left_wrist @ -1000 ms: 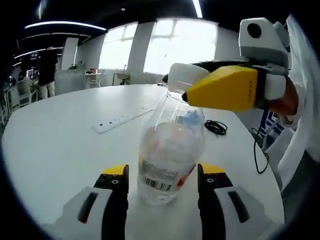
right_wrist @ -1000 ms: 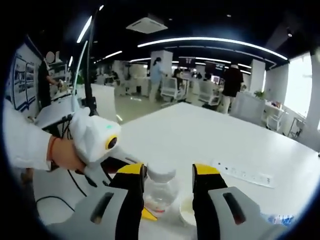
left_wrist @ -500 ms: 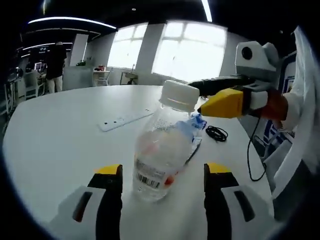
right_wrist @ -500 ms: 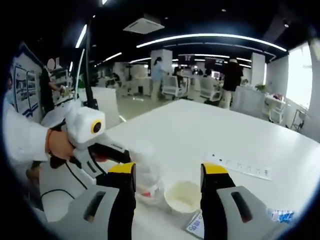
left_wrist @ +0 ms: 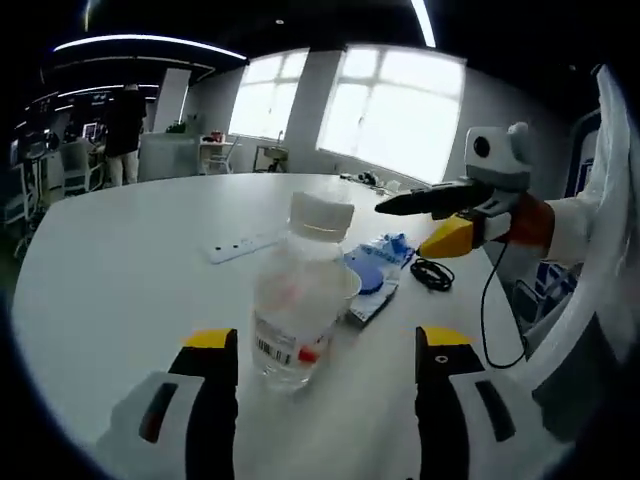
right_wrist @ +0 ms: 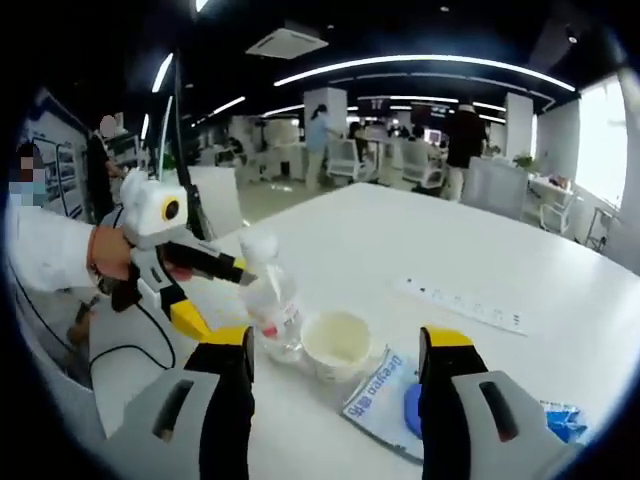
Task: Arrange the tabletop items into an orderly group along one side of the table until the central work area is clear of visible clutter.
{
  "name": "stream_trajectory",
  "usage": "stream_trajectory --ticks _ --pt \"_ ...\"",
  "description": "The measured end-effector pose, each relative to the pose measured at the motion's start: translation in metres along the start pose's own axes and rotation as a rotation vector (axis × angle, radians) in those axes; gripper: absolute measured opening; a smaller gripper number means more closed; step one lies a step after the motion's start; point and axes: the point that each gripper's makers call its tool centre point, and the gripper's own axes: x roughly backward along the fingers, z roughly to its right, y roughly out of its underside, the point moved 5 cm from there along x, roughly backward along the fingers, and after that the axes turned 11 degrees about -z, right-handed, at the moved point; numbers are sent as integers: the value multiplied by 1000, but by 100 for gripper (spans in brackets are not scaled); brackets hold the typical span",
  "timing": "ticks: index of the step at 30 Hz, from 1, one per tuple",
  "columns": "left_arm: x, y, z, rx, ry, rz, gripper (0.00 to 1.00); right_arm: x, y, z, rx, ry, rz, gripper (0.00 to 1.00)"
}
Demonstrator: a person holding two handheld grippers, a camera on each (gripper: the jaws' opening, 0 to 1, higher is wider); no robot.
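- From my left gripper view, the water bottle [left_wrist: 293,296] stands upright on the white table [left_wrist: 120,270], long axis vertical with a slight lean, white cap up, barcode label low on its side.
- It sits just ahead of my left gripper [left_wrist: 327,352], between the lines of the two yellow-tipped jaws but clear of both; the jaws are spread wide and hold nothing.
- Touching or just behind the bottle is a pale paper cup [left_wrist: 346,285], mouth up.
- Beyond the cup lies a flat blue-and-white packet [left_wrist: 372,292], and past that a small blue crumpled wrapper [left_wrist: 393,246].
- A white power strip [left_wrist: 243,244] lies further back on the table, well apart from the bottle; a black coiled cable [left_wrist: 431,275] rests near the table's far edge.
- My right gripper [left_wrist: 445,205] comes in from the right, raised above the table beyond the packet; its jaws point toward the bottle, and I cannot tell from here how far they are parted.
- In the right gripper view, my right gripper [right_wrist: 336,352] has its jaws wide apart and empty, with the cup [right_wrist: 334,340] and bottle [right_wrist: 268,305] side by side ahead of them, the packet [right_wrist: 385,393] nearer the right jaw, the power strip [right_wrist: 462,301] beyond.
- The left gripper [right_wrist: 205,270] shows there beside the bottle, held by a hand [right_wrist: 108,262].
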Motion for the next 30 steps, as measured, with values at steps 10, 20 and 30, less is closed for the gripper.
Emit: stream_trajectory --ticks 10,20,30 --pt "17 4 22 22 -40 -2 75 39 20 22 3 35 -5 68" --pt "37 -1 52 28 -80 15 75 80 45 38 -5 65 -7 71" --pt "51 2 91 27 -113 14 75 136 79 54 -43 109 -3 72"
